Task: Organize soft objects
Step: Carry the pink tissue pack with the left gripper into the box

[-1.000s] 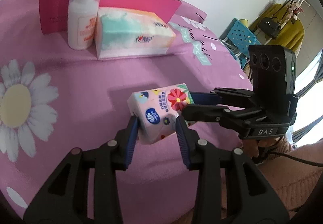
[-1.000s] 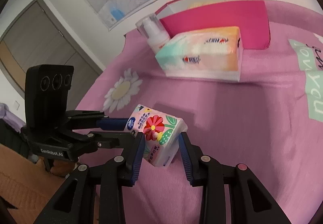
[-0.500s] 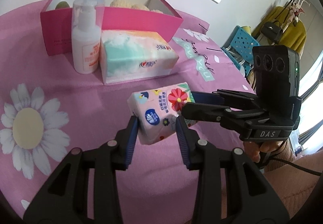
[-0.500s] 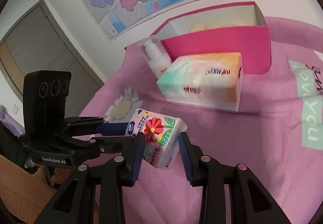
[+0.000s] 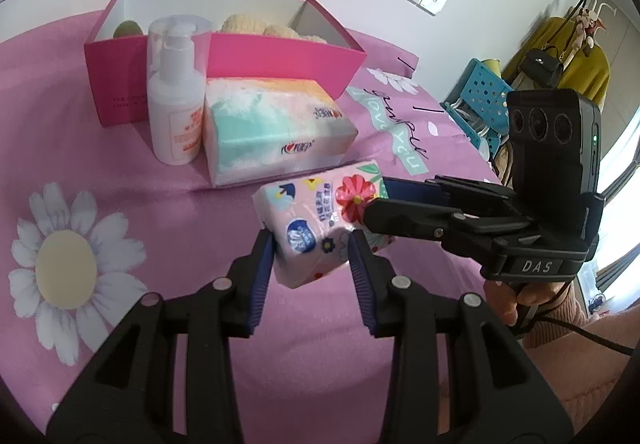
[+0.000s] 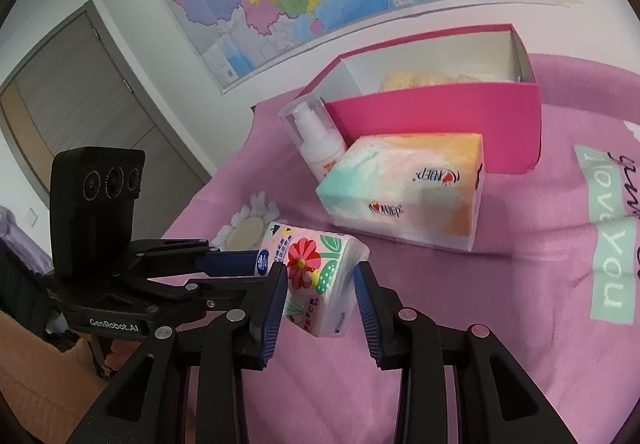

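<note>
Both my tongs clenched on small pink floral soft tissue pack [image 5: 320, 228]: left gripper [image 5: 312, 264], right gripper [image 6: 322, 296]. Open magenta cardboard box [image 5: 280, 56] lies beyond, upper centre of frame; pack's long axis spans both tongs.

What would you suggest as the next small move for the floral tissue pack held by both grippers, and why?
Probably carry the floral tissue pack onward toward the open pink box: the left gripper and right gripper both clamp it above the bedspread, and the large tissue pack lies between it and the box.
</note>
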`<state>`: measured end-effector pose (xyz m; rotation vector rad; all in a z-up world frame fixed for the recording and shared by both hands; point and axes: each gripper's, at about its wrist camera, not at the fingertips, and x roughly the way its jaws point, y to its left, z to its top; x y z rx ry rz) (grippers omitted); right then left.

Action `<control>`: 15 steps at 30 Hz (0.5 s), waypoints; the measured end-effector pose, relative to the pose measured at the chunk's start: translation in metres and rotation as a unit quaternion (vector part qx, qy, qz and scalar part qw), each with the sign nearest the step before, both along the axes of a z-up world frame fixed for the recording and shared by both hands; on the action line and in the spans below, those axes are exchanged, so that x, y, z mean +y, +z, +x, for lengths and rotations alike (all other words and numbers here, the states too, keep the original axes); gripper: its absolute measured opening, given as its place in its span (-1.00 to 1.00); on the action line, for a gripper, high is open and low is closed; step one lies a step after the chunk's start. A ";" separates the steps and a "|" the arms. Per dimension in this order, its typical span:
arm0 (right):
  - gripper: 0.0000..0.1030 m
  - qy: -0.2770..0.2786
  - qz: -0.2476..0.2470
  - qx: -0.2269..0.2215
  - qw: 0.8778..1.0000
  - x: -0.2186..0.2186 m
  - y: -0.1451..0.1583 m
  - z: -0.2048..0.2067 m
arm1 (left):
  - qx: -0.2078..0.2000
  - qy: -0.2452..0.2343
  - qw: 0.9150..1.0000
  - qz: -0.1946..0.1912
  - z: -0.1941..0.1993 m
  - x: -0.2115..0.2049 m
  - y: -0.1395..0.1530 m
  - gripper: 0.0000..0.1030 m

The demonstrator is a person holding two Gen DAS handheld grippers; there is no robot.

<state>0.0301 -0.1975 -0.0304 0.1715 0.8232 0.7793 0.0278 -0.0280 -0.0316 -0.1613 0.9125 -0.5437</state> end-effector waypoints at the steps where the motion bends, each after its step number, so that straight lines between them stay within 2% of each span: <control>1: -0.32 0.000 0.000 -0.001 1.000 0.000 0.001 0.000 | -0.002 0.000 1.000 0.001 0.000 0.000 0.001 -0.21; 15: -0.32 0.008 0.005 -0.027 1.000 0.001 0.020 0.006 | -0.035 0.007 0.999 0.006 0.004 0.006 0.023 -0.21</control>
